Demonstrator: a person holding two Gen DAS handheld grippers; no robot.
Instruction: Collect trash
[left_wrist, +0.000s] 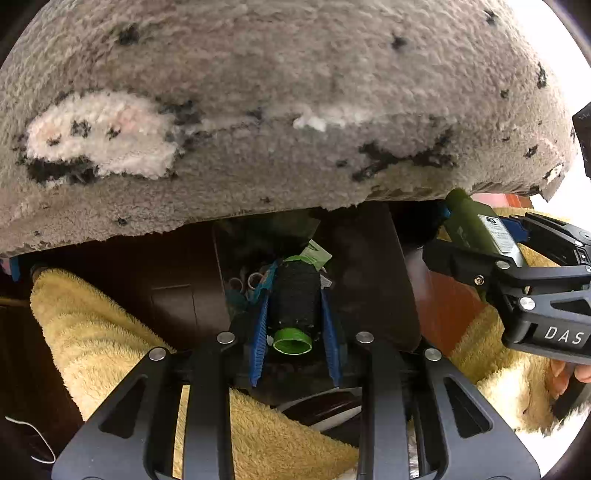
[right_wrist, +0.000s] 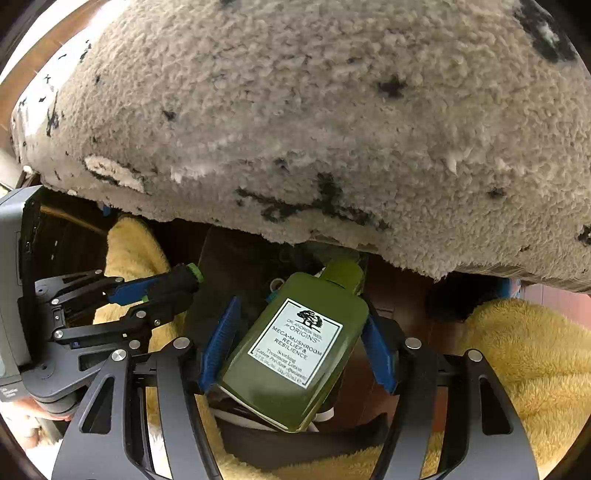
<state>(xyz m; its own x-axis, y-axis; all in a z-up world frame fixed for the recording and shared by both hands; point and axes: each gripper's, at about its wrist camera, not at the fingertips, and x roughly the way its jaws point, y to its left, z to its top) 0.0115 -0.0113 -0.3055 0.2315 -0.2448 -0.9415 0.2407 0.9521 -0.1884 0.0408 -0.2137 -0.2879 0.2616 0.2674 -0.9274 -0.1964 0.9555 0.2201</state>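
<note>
Below the near edge of the shaggy grey rug (left_wrist: 280, 110), the left gripper (left_wrist: 295, 314) is pinching a small black tube (left_wrist: 295, 295) with a green cap, jaws nearly closed on its sides. It is hanging over what is probably a dark bin (left_wrist: 362, 266) with scraps inside, though shadow is hiding much. To the right, the right gripper (right_wrist: 295, 347) is clamping a green lotion bottle (right_wrist: 295, 350) across its flat body, jaws about half open, also above the bin. The bottle is looking rigid, smooth and likely slippery, so gripping the narrow sides at mid-body is suiting it; the tube seems light and stiff.
</note>
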